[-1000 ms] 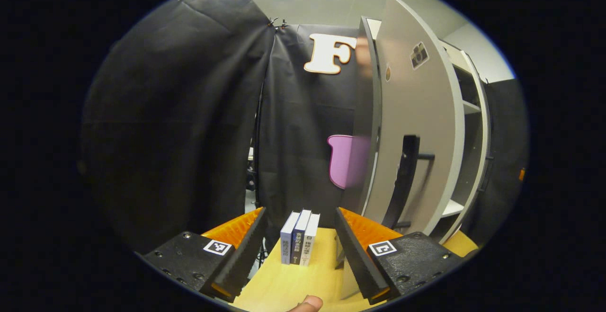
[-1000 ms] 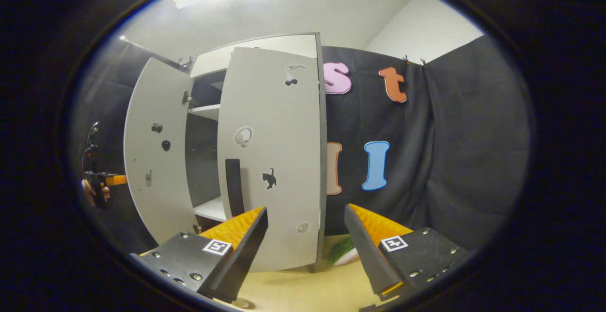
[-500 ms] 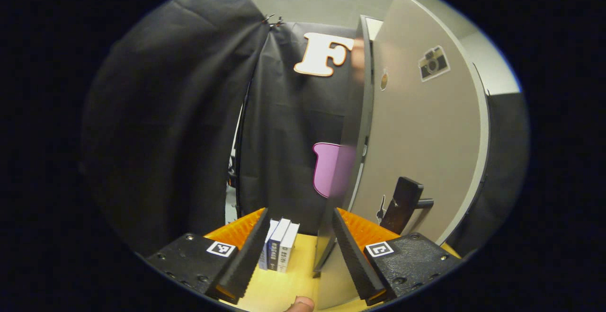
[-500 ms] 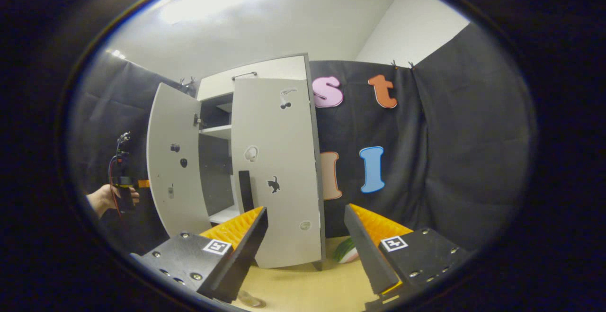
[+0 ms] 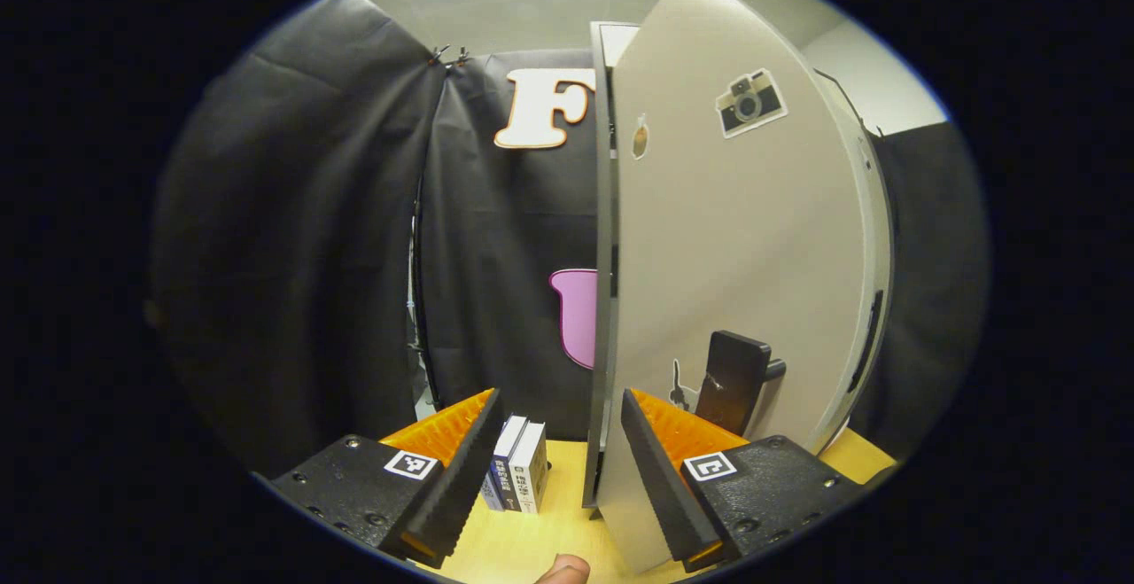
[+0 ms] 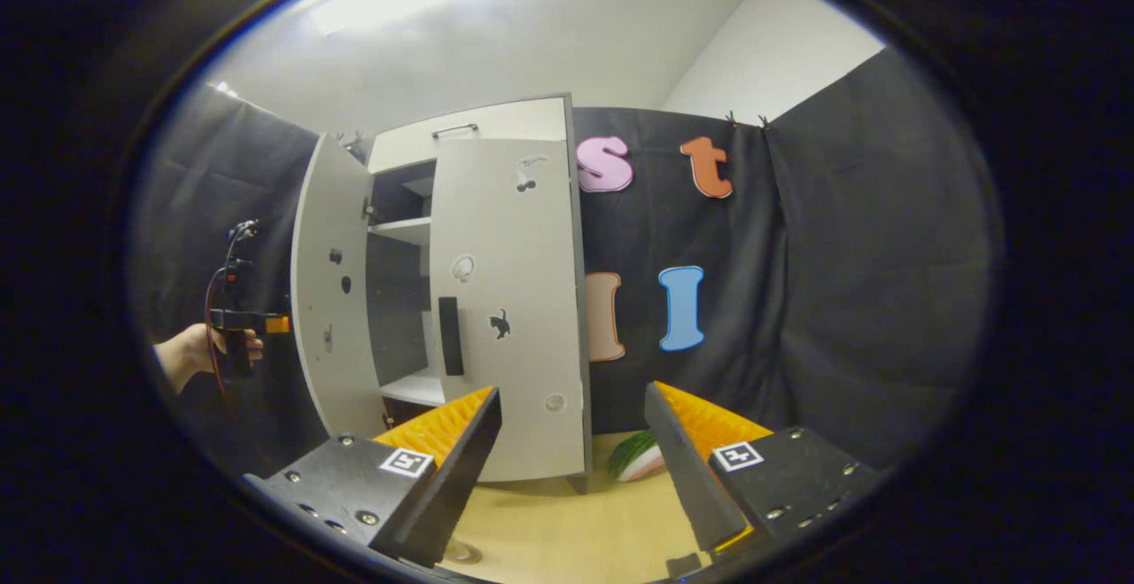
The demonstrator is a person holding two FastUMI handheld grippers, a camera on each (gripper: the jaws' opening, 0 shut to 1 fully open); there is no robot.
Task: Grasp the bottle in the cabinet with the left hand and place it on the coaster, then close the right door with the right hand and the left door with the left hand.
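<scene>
In the left gripper view, the left gripper (image 5: 555, 469) is hovering with its fingers spread apart and gripping nothing, right at the outer face of the left door (image 5: 735, 247) of the cabinet (image 6: 469, 136). That door is standing partly open, its hinge-side edge rising just between the fingers and its dark handle (image 5: 732, 382) sitting just beyond the right-hand finger; a camera sticker (image 5: 749, 103) is showing high on the panel. A few small books (image 5: 521, 476) are standing upright on the wooden table (image 5: 540, 540) just left of the cabinet. In the right gripper view, the right gripper (image 6: 576, 464) is hanging well back from the cabinet, its fingers also apart and holding nothing. From there the right door (image 6: 514, 300) is lying nearly flush with the cabinet front, while the left door (image 6: 330, 300) is angling outward, leaving a dark gap where the shelves (image 6: 400, 229) are showing. A hand (image 6: 190, 355) at the far left is holding the left gripper (image 6: 257, 325) against that door's outer side. A watermelon slice (image 6: 634, 458) is lying on the table beside the cabinet's right foot. A round coaster (image 6: 461, 553) is peeking in at the bottom edge; I cannot tell where the bottle is.
</scene>
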